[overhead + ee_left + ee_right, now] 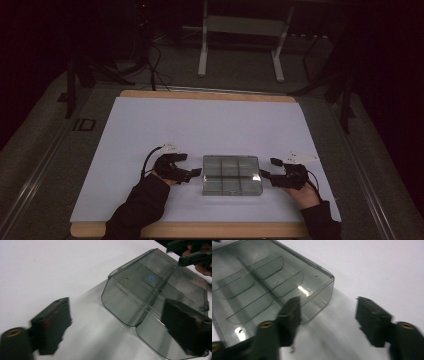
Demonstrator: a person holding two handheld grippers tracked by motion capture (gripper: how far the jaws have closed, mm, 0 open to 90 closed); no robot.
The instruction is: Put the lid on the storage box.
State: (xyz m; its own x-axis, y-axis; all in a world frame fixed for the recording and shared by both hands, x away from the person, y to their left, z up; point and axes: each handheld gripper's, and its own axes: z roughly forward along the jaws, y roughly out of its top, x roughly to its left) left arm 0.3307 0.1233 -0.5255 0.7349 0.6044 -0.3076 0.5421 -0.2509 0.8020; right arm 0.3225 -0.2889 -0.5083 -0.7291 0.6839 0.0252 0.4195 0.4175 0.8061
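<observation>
The table (150, 130), covered in white, carries the main risk: its smooth top would let the clear box (232, 175) skid away if either gripper nudges a wall instead of closing squarely on it. The box lies flat between the two grippers, just off the tips of each. A pinch at a rounded corner could slip off the slick plastic, and a lift by one end alone would likely tip the box. The left gripper (194, 172) stands wide, holding nothing; in its own view one jaw overlaps the box's near corner and the other hangs over bare table. The right gripper (263, 175) is likewise spread and empty, one jaw across the box's edge. The box is split by thin dividers into compartments, all of them looking empty.
</observation>
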